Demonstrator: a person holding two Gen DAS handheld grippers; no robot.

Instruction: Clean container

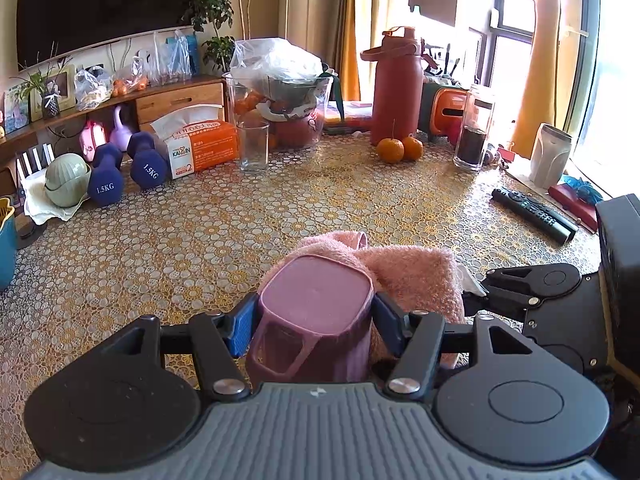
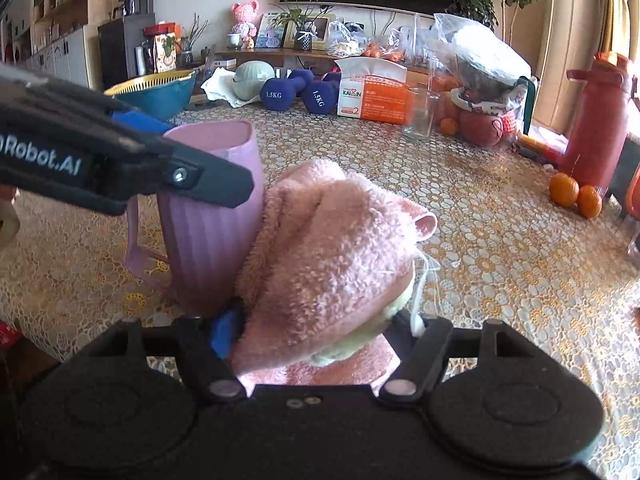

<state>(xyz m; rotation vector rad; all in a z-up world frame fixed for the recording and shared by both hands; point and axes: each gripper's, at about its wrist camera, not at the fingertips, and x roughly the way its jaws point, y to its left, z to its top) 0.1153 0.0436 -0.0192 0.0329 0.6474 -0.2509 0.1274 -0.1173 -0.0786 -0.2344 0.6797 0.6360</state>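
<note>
Two dumbbells (image 1: 124,168) — patterned tablecloth (image 1: 200,240)

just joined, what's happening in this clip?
A person is working two hand-held grippers on a patterned table. The left hand-held gripper is clamped on a purple ribbed cup with a handle, standing upright. The right hand-held gripper holds a bunched pink towel pressed against the cup's outer wall, so it looks like the outside is being wiped. The towel is not inside the cup.
</note>
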